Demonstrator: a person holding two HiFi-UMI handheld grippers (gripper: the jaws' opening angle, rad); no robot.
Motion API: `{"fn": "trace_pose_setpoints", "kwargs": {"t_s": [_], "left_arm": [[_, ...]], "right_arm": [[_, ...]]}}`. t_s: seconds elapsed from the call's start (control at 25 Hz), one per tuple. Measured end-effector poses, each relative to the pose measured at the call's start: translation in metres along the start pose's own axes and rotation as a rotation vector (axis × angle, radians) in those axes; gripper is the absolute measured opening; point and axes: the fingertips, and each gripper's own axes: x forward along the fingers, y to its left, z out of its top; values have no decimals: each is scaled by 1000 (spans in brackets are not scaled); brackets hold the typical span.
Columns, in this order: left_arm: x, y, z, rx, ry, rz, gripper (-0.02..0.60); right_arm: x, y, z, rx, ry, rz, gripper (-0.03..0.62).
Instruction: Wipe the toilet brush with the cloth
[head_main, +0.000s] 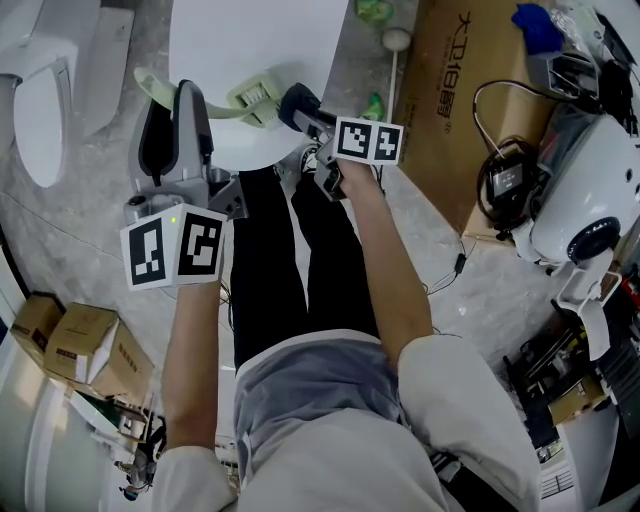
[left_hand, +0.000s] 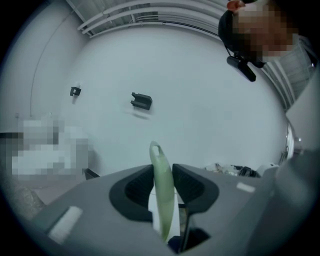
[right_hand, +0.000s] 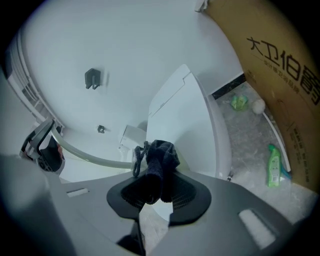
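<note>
Left gripper (head_main: 187, 102) is clamped narrow on the pale green handle of the toilet brush (head_main: 250, 97). In the left gripper view that handle stands upright between the two dark pads, pinched on both sides.

Farthest left, a white ceramic fixture (head_main: 40, 100) rests on the grey marbled floor (head_main: 90, 210). Two small cardboard boxes (head_main: 75, 345) sit lower down, beside the person's left arm. From the left gripper the handle curves rightward in front of the white toilet (head_main: 250, 35) at top centre, and the brush's pale head lies over the toilet's near edge.

Just right of that head is the right gripper (head_main: 303, 108), its jaws closed on a dark cloth (right_hand: 159, 159) that bunches up above the pads in the right gripper view. Cloth and brush head are close together, but whether they touch cannot be made out. Below both grippers are the person's black trousers (head_main: 290, 270).

Further right on the floor is a green bottle (head_main: 372, 105), with a white ball-ended stick (head_main: 395, 42) near it, both beside a large printed cardboard box (head_main: 470, 110). A blue rag (head_main: 535, 25) lies at the large box's top. Black cables (head_main: 480, 190) loop across its right edge, and a rounded white machine (head_main: 585, 200) fills the far right.
</note>
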Motion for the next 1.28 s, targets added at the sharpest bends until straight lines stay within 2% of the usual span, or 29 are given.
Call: {"fn": "trace_pose_setpoints", "kwargs": {"t_s": [0.2,0.76,0.96,1.28], "left_arm": [[0,0,0,10,-1,-8,0],[0,-1,-2,11,-1,-21,0],[1,-2,-2,13,-2,-27,0],[2,-1,-4,5,4,-29,0]], "right_arm": [[7,-10,-2,75,-27,11,81],[5,-45,-22,95,-13,-95,80],[13,-52,-34,110,-3,-108,80],[25,-50,-52,203,-76,-97,80]]}}
